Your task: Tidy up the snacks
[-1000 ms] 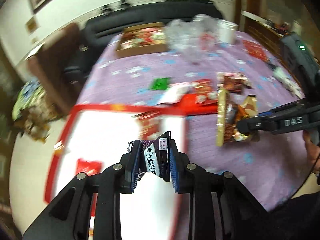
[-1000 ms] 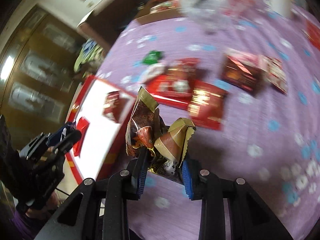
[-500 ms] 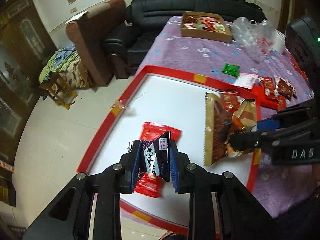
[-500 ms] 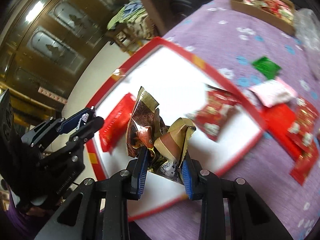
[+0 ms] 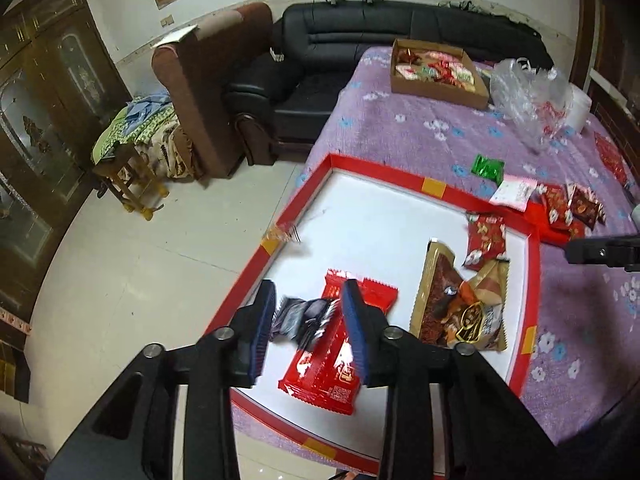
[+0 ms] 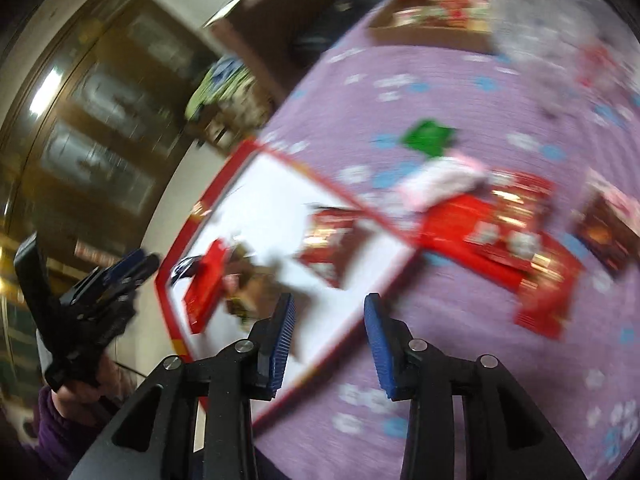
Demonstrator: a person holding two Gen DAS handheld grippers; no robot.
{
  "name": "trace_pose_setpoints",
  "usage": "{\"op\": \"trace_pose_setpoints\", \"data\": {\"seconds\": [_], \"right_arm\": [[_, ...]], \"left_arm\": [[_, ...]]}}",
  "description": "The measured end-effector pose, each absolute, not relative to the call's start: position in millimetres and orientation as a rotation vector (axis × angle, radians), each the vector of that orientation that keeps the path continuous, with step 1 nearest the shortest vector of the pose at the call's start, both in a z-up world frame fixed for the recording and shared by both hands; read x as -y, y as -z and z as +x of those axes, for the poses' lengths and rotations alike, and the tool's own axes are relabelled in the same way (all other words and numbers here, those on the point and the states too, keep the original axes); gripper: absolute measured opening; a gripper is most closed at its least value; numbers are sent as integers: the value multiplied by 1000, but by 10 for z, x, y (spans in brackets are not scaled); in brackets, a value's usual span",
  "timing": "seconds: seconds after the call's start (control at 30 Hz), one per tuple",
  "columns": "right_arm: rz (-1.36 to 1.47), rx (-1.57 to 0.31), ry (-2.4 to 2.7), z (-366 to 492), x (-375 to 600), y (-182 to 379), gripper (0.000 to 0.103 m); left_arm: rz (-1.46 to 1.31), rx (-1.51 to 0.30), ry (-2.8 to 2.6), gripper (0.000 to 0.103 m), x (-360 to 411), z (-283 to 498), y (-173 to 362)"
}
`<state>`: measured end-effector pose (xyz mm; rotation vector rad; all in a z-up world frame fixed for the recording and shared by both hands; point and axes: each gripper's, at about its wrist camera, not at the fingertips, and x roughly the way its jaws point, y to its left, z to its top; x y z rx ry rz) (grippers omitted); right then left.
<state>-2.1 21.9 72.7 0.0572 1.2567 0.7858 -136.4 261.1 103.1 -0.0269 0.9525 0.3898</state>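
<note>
I counted four packets in the red-rimmed tray (image 5: 434, 188): a long red packet (image 5: 336, 344), a gold-brown snack bag (image 5: 460, 304), a small red patterned packet (image 5: 486, 236), and a dark purple packet (image 5: 304, 318). My left gripper (image 5: 308, 326) had its jaws opening, the purple packet loose between them, blurred, long axis across the gap. The red packet lay lengthwise toward me. My right gripper (image 6: 328, 340) was opening too, nothing between its jaws, over the purple bench cloth (image 6: 460, 112).

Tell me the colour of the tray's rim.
Red, with small yellow-orange patches, around a white floor. The tray shows best in the left wrist view.
</note>
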Motion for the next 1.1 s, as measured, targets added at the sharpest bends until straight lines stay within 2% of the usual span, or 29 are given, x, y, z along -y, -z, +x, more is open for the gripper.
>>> {"op": "trace_pose_setpoints", "data": {"seconds": [0.07,0.23,0.3,0.37,0.63,1.1], "right_arm": [[108,-1258,-724,32,110,-682,38],[207,-1264,-597,97,731,-542,38],[231,-1264,-558,116,939,-516,38],[247,-1254,-521,107,1159,-510,38],[337,-1244,-412,37,1818,-459,39],[324,-1227,-288,166,2276,-447,39]], "left_arm": [[-29,-929,-392,48,-2611,-1360,-1111],[-29,-900,-321,54,-2390,-1196,-1261],[17,-892,-298,66,-2215,-1085,-1285],[18,-894,-265,70,-2082,-993,-1302],[39,-951,-89,70,-1451,-650,-1219],[170,-1015,71,69,-535,118,-965]]}}
